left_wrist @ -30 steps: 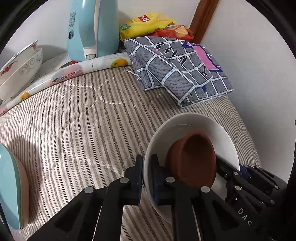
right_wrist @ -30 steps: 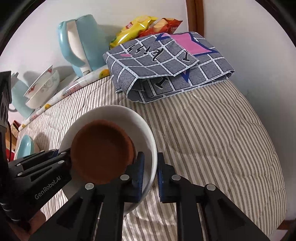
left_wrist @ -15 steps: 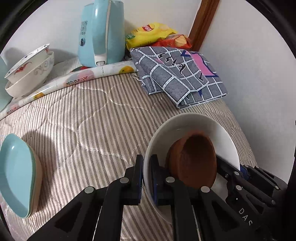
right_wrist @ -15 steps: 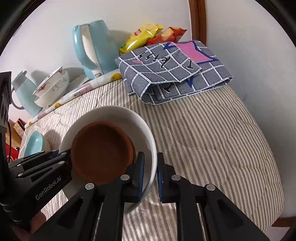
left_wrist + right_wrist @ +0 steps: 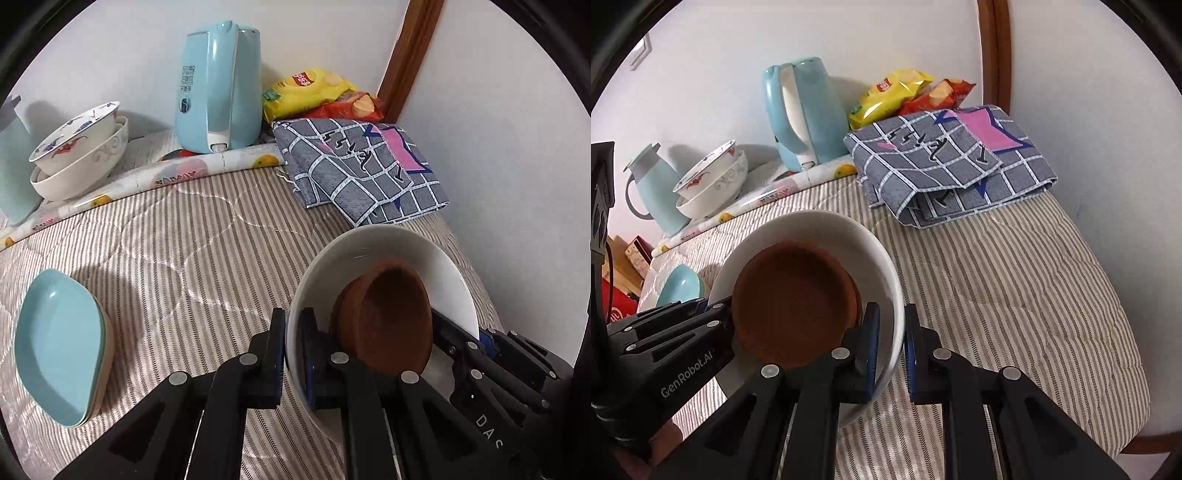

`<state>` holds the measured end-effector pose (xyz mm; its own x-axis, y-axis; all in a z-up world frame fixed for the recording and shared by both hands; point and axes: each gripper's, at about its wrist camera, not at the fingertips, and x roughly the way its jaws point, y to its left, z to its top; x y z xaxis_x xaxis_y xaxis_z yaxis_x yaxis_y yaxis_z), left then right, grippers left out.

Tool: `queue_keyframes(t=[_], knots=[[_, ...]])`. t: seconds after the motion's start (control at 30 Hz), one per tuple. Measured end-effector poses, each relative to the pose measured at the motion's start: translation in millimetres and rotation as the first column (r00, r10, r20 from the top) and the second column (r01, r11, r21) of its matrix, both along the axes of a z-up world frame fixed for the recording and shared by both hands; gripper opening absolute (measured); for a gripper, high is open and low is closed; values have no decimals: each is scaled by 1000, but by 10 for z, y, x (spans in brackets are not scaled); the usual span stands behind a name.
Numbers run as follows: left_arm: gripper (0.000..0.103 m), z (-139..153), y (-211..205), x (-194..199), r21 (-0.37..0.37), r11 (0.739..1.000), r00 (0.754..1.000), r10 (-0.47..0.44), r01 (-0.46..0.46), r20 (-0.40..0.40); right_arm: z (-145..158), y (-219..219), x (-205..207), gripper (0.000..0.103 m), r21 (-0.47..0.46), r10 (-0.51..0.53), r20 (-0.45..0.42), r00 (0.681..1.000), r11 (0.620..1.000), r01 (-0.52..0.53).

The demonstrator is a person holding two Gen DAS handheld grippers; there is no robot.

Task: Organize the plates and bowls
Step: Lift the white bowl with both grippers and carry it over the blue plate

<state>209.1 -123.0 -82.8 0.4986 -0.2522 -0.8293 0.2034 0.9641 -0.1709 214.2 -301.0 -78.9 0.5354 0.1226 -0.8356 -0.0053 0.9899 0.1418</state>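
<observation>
A white bowl [image 5: 406, 251] [image 5: 820, 229] with a brown bowl [image 5: 391, 317] [image 5: 794, 295] nested inside hangs tilted above the striped tablecloth. My left gripper [image 5: 293, 332] is shut on the white bowl's left rim, one finger inside and one outside. On the opposite rim my right gripper [image 5: 890, 332] is shut the same way. Each gripper shows in the other's view, the right gripper [image 5: 480, 350] at the bowl's far side and the left gripper [image 5: 701, 310] likewise. Two teal plates [image 5: 55, 347] [image 5: 681, 284] lie stacked at the left. Two patterned bowls [image 5: 77, 147] [image 5: 713, 177] sit stacked at the back left.
A light blue kettle [image 5: 218, 88] stands at the back on a fruit-print mat [image 5: 207, 170]. A folded grey checked cloth [image 5: 362, 170] and snack bags [image 5: 314, 88] fill the back right corner. A teal jug [image 5: 653, 184] stands far left. The table's edge [image 5: 1137, 369] runs along the right.
Both grippers have risen with the white bowl and brown bowl between them. More of the table, the teal plates and the back bowls has come into view.
</observation>
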Motion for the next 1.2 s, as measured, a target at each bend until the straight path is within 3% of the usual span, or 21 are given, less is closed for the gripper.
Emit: queue_keyframes(t=[1.2], knots=[[9,208,963,-91,3,996,995,94,-94,39,210,899,6,12,22,91,39,995,996,-92]])
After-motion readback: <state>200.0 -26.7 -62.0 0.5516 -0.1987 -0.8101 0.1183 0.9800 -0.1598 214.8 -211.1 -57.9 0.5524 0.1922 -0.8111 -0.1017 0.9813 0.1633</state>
